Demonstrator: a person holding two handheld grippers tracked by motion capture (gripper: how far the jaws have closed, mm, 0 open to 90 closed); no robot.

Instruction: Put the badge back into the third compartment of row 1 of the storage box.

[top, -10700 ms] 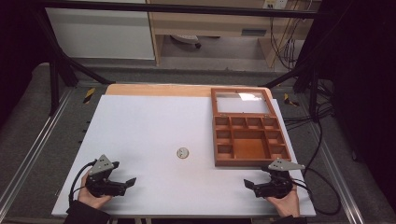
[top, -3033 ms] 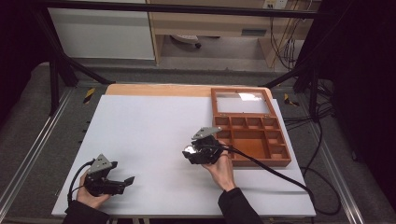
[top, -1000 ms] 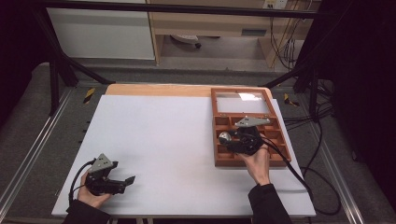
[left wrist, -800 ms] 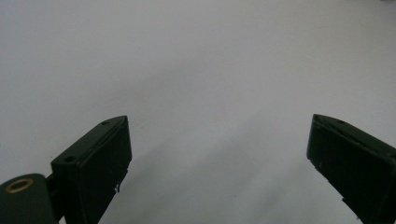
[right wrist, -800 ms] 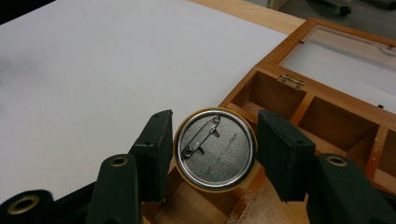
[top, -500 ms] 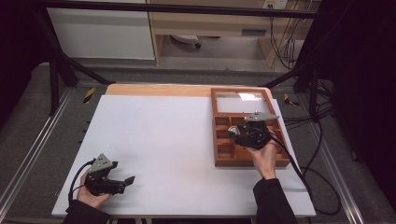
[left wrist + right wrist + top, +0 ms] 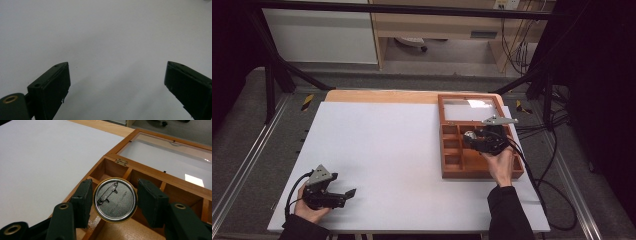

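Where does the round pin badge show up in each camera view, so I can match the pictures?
High view: the pin badge is right of centre, over the wooden compartment box, at the tips of the right hand-held gripper.
Left gripper view: not in it.
Right gripper view: low centre, its pin-back side toward the camera, clamped between the two black jaws.
Shared landmark: the box's glass lid.

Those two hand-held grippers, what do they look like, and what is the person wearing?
Both the left gripper and the right gripper are black, each topped by a grey three-cornered plate and trailing a black cable. Their fingers are flat black blocks with small holes, on arms with brass-ringed pivots. The person's sleeves are dark.
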